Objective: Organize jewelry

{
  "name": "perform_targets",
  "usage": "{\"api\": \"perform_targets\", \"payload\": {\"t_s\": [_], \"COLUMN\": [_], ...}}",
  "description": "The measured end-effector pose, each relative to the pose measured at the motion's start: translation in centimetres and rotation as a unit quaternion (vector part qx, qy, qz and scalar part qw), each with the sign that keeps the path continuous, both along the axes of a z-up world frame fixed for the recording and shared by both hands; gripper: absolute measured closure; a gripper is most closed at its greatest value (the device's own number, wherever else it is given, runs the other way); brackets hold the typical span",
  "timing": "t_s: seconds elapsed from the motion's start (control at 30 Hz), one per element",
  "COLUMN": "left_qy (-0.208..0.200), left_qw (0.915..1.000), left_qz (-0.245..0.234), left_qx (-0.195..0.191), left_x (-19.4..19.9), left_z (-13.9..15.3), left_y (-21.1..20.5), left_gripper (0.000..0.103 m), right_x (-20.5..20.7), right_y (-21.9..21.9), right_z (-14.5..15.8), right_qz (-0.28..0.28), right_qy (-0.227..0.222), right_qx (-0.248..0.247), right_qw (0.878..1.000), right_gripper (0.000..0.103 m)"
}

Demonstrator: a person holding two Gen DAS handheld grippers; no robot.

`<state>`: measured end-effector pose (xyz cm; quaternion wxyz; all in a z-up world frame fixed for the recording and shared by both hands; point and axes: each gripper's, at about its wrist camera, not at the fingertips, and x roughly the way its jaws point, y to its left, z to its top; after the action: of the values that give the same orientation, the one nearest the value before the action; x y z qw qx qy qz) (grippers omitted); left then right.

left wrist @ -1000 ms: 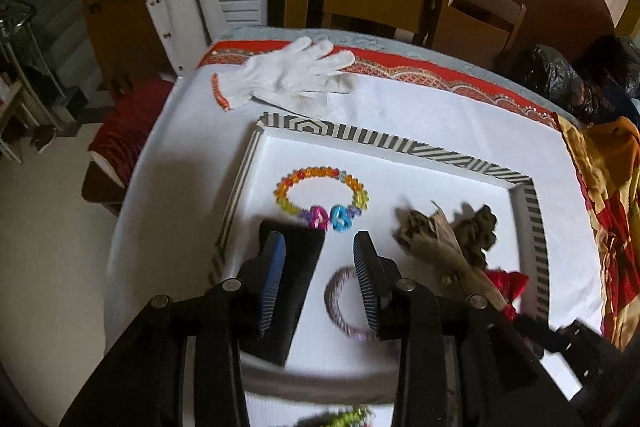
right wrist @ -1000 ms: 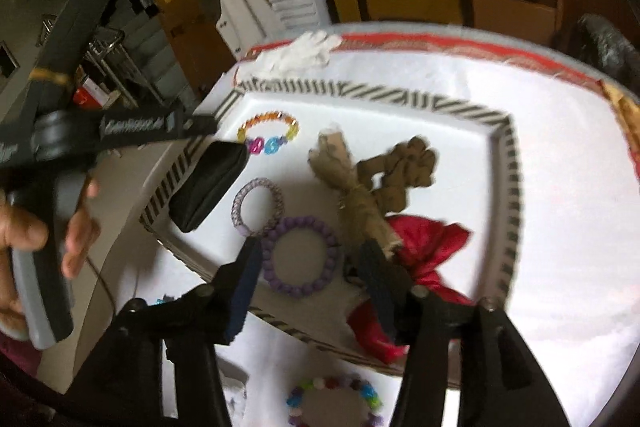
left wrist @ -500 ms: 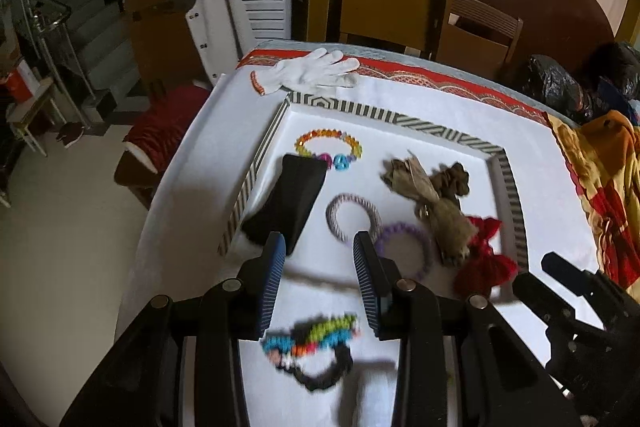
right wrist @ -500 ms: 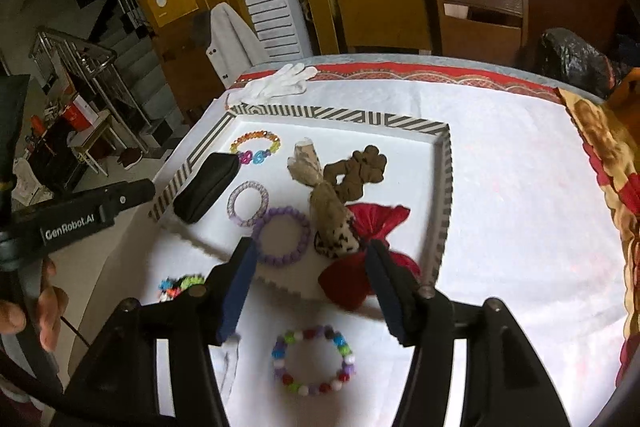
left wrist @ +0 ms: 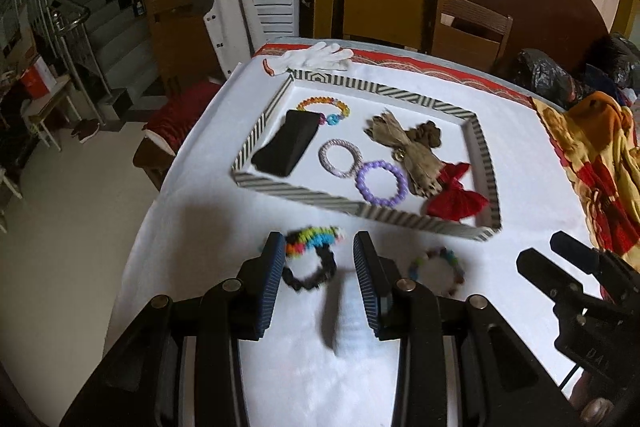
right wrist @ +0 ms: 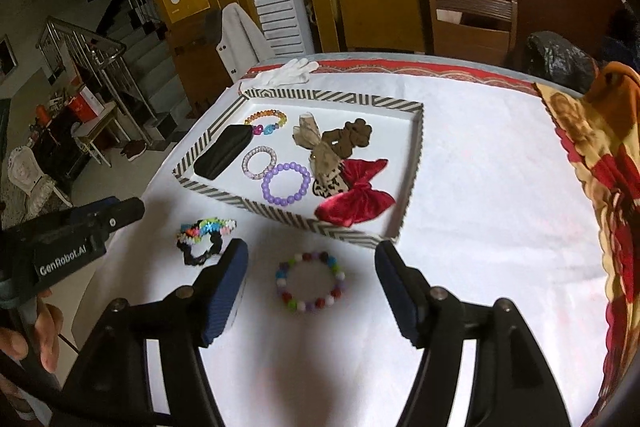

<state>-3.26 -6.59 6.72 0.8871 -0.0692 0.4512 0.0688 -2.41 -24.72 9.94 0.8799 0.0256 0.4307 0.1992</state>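
A black-and-white striped tray (left wrist: 360, 207) (right wrist: 312, 225) holds a black case (left wrist: 286, 147), a purple bead bracelet (left wrist: 382, 183) (right wrist: 286, 183), a pink spiral ring (left wrist: 340, 157), an orange bead bracelet, brown bows and a red bow (right wrist: 354, 199). On the white cloth in front of the tray lie a rainbow-and-black bracelet (left wrist: 312, 255) (right wrist: 206, 239) and a multicolour bead bracelet (left wrist: 438, 269) (right wrist: 310, 285). My left gripper (left wrist: 318, 247) hangs open and empty above the rainbow bracelet. My right gripper (right wrist: 311, 247) is empty, its jaws opening, with the bead bracelet on the cloth below them.
A white glove (left wrist: 312, 61) lies at the table's far edge behind the tray. A red-and-yellow patterned cloth (right wrist: 600, 163) covers the right side. The table's left edge (left wrist: 160, 211) drops to the floor. Wooden chairs (right wrist: 468, 23) stand beyond the table.
Both grippers have drawn back from the tray toward the near side of the table, bringing the two loose bracelets into view. The right jaws have spread wider.
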Motion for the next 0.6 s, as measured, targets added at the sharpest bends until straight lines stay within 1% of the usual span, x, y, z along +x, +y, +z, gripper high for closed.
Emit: {"api": "perform_targets", "payload": {"t_s": [0.33,0.6], "left_qy": [-0.013,-0.018], "left_qw": [0.9996,0.9995], "left_qz": [-0.027,-0.022], "left_qx": [0.001,0.014], "left_x": [-2.7,-3.8], "left_z": [1.3,1.8], "left_y": [-2.9,-4.0], "left_gripper": [0.06,0.06], "right_x": [-3.7,-4.9], "right_y": [-1.9,-2.8], "right_z": [1.8,2.2], "right_qz": [0.001,0.003], "right_qy": [-0.022,-0.025], "right_qx": [-0.007,-0.011], "right_qw": [1.0,1.0], "right_gripper": [0.031,0.029]}}
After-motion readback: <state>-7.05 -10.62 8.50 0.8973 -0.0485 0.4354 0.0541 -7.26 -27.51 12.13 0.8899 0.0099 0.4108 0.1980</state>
